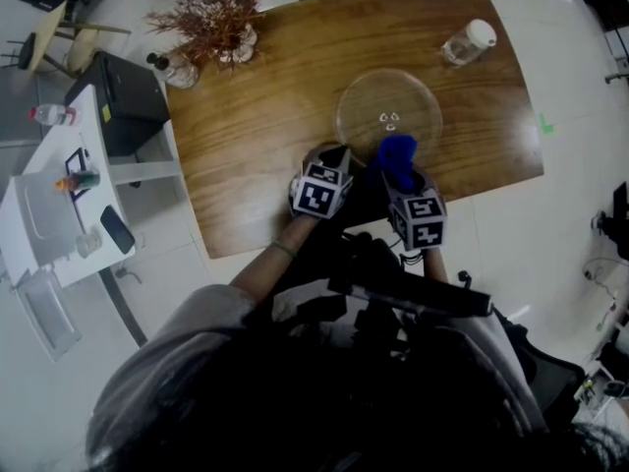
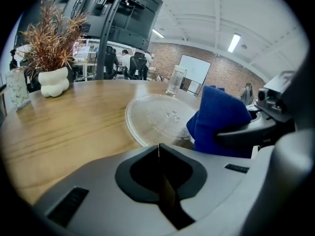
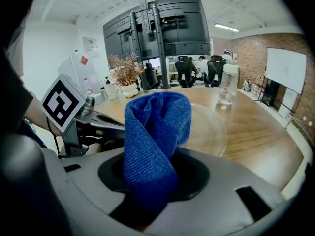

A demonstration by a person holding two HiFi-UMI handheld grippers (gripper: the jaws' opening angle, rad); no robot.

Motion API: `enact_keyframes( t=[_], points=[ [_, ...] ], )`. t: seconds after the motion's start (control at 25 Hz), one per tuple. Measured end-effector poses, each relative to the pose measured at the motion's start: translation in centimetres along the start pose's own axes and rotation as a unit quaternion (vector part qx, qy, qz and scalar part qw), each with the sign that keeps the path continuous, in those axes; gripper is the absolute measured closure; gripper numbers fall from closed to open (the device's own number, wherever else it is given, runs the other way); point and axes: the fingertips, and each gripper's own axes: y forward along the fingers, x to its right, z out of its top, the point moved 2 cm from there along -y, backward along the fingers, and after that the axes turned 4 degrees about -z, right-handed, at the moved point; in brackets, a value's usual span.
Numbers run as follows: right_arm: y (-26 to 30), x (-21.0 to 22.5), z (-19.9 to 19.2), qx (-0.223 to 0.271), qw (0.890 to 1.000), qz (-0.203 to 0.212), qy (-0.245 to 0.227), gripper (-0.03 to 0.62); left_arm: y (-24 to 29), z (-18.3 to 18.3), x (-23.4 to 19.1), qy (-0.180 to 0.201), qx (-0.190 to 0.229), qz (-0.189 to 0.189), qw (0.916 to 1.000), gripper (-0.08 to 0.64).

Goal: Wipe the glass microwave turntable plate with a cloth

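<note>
Blue cloth (image 3: 156, 132) stands bunched in the pinch of the right gripper (image 1: 405, 180), at the near edge of the glass turntable plate (image 1: 388, 106) lying just ahead on the wooden table (image 1: 246, 155), while the left gripper (image 2: 158, 154), jaws pressed together on nothing, sits close alongside.

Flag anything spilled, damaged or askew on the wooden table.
Nothing stands out. The clear round glass plate lies flat and intact on the wooden table; the blue cloth is bunched in the right gripper.
</note>
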Motion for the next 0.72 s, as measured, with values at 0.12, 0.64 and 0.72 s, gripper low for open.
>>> enact_keyframes(
  t=[0.12,0.64,0.72],
  points=[
    [-0.7,2.3,-0.9,0.002,0.999,-0.024,0.036,0.428,0.0,-0.1,0.2,0.009,-0.002,-0.002,1.0000,0.557],
    [-3.6,8.4,-4.5,0.012,0.985,-0.094,0.145,0.428,0.3,-0.3,0.1,0.022,0.003,0.003,0.9997,0.557],
    [-4.1,8.5,-4.4,0.023,0.980,-0.091,0.175,0.428,0.3,-0.3,0.1,0.025,0.004,0.002,0.9997,0.557]
  ],
)
